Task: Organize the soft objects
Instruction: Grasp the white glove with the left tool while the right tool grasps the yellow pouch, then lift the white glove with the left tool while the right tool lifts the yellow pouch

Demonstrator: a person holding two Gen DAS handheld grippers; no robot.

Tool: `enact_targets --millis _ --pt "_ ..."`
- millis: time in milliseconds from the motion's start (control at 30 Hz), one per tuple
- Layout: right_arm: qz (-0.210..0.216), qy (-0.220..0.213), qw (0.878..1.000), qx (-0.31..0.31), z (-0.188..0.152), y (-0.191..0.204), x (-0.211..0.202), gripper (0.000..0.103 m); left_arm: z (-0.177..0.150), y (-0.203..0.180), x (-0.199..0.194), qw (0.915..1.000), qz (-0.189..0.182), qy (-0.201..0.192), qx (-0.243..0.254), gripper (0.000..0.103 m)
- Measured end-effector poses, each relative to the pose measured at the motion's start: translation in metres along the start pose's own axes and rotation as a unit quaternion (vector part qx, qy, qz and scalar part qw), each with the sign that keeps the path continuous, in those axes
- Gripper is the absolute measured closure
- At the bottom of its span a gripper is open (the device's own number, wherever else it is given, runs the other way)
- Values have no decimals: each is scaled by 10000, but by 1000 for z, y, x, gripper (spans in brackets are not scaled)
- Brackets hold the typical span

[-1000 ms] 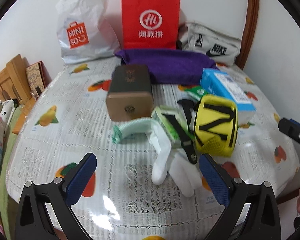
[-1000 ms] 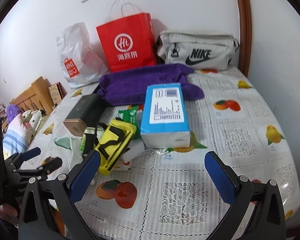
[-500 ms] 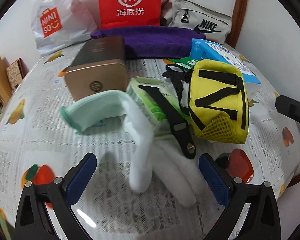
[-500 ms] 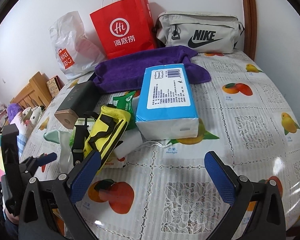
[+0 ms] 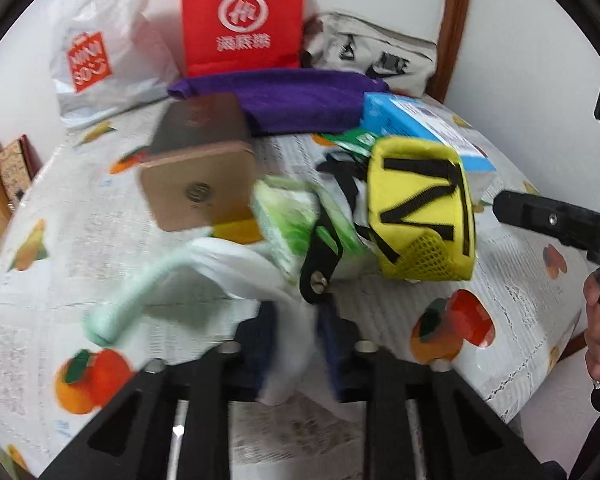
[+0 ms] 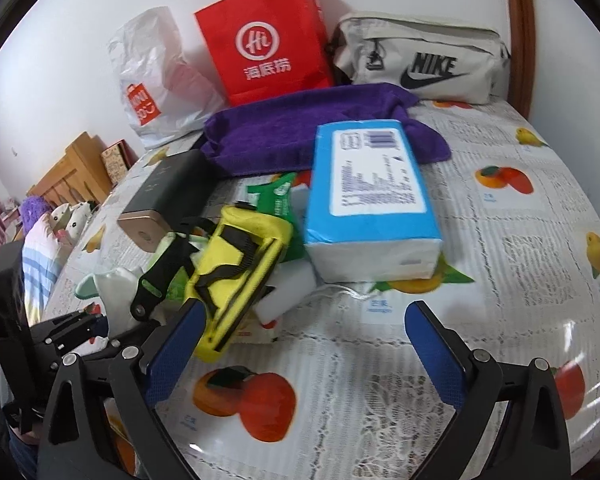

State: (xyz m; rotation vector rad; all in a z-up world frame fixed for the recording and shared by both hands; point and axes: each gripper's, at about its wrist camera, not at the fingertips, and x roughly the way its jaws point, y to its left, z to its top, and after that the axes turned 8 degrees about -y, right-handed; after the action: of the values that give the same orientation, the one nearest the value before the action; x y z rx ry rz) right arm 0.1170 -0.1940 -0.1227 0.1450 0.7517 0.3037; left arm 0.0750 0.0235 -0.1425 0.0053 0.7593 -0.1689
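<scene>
White cotton sock with mint-green cuff (image 5: 220, 264), just pinched as left gripper (image 5: 296, 344) closed; right gripper (image 6: 300, 356) spread, empty. Grasp step; next, presumably, lift clear.

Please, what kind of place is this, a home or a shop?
Probably a home: a fruit-print plastic tablecloth, a wooden bed headboard with soft toys beside it, and shopping bags against the wall.

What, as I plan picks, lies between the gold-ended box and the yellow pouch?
A green packet, crossed by a black strap; the left wrist view shows it.
</scene>
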Motion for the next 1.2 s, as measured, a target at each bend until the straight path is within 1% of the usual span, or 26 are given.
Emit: enact_targets --millis 233,300,433,467,500,633,700,733,767,800,900,1000,1200 --pt "191 -39 9995 -239 6 26 1 5 4 34 -22 9987 246 -265 -348 86" --pt "213 7 9993 -311 5 32 3 9 5 44 -27 9978 265 -347 -496 86" --pt "221 162 9992 -280 2 35 14 10 3 59 -24 9966 400 -326 -639 86" --pt "215 190 9993 -254 1 35 16 13 2 62 -21 9964 386 -307 -689 86" --pt "204 236 9993 -211 0 34 20 17 1 65 -20 9962 369 -294 -730 86" --pt "251 367 9990 -62 -1 33 34 28 -3 68 -13 9960 295 -242 -803 86" --pt "304 361 9989 16 0 33 39 41 -4 69 -10 9959 262 -224 -831 86" --pt "352 362 9987 46 0 33 40 46 -5 70 -8 9959 241 -209 -847 86" --pt "370 343 9987 58 1 34 41 56 -5 70 -5 9959 234 -191 -857 86" --pt "397 275 9988 20 2 35 40 70 -6 70 -3 9958 234 -173 -872 86" --pt "570 179 9982 -90 4 38 35 86 -7 72 1 9952 182 -154 -944 86" --pt "742 63 9972 -102 6 35 23 91 -7 72 3 9949 165 -138 -984 86" --pt "647 -166 9970 -396 7 28 -13 93 -6 70 4 9948 234 -121 -981 86"
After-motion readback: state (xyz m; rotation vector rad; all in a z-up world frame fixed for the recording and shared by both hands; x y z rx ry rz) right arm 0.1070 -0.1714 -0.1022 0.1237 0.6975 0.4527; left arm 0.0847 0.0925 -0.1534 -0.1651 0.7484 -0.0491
